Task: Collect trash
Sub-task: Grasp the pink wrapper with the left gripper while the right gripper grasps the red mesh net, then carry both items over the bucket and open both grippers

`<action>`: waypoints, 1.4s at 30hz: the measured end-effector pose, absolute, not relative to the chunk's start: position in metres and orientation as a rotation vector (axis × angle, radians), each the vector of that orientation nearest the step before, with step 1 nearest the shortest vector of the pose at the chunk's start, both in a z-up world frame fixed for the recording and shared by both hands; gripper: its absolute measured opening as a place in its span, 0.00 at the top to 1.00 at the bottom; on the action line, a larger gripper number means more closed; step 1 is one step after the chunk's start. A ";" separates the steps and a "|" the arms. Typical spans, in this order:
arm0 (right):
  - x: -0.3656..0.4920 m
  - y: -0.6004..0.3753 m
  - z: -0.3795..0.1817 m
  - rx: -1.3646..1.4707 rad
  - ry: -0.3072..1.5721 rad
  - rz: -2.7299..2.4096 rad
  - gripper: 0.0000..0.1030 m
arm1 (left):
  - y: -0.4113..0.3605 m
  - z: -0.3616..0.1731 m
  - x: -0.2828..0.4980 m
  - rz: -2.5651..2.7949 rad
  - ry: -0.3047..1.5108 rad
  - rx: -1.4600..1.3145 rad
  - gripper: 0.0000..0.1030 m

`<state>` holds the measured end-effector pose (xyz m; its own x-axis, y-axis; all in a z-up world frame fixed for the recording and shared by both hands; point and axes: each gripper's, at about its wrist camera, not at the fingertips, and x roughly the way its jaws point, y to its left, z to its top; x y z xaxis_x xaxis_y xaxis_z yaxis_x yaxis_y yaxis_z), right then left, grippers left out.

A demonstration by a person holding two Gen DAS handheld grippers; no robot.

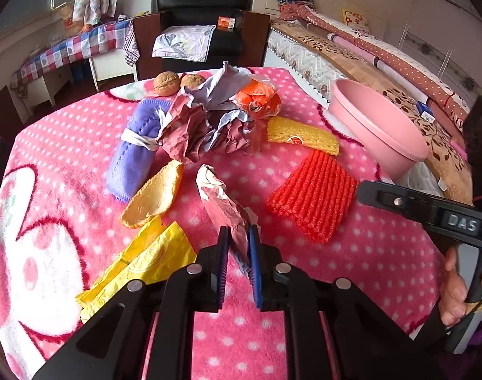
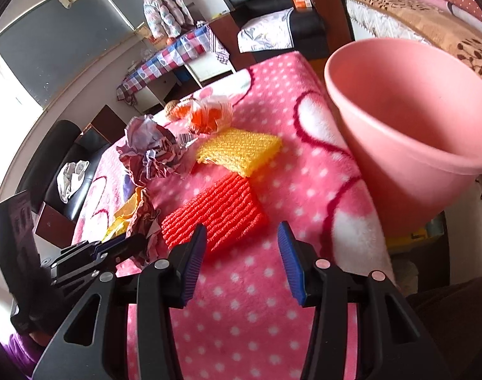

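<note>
My left gripper [image 1: 239, 247] is shut on a crumpled maroon paper scrap [image 1: 220, 196] lying on the pink dotted blanket [image 1: 82, 133]. The same gripper and scrap show in the right wrist view [image 2: 146, 221]. My right gripper [image 2: 241, 247] is open and empty over the blanket, just in front of a red foam net [image 2: 214, 212]. The pink bin [image 2: 409, 120] stands at the blanket's right edge; it also shows in the left wrist view [image 1: 377, 126]. Other trash: a big crumpled paper wad [image 1: 203, 120], an orange plastic bag [image 1: 258, 98], a yellow foam net [image 1: 304, 136], a fruit peel [image 1: 155, 194], a yellow wrapper [image 1: 139, 262].
Two walnuts [image 1: 177, 83] and a rolled purple cloth [image 1: 135, 148] lie at the far side of the trash. A black chair [image 1: 203, 22] stands behind the table, a bed [image 1: 383, 63] to the right, a checked side table [image 1: 73, 47] at back left.
</note>
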<state>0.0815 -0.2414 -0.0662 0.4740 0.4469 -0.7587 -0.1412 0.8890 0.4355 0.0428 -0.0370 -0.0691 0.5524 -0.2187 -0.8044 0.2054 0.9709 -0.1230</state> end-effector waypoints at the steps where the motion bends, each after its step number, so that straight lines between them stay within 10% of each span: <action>1: 0.084 -0.239 -0.067 0.327 1.021 0.363 0.54 | -0.036 -0.069 0.042 -0.254 0.951 -0.018 0.89; 9: 0.089 -0.226 -0.074 0.256 1.008 0.327 0.54 | -0.034 -0.071 0.040 -0.266 0.939 -0.027 0.89; 16: 0.085 -0.222 -0.069 0.245 0.991 0.362 0.89 | -0.032 -0.069 0.039 -0.270 0.935 -0.035 0.90; 42: 0.060 -0.295 0.027 0.282 0.669 0.251 0.91 | -0.073 0.023 0.023 -0.386 0.714 -0.047 0.90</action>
<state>0.0600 -0.2949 0.0269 0.7568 0.3168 -0.5717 -0.1374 0.9323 0.3346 0.0234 -0.0731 0.0233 0.6885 -0.3604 -0.6293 0.3286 0.9286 -0.1723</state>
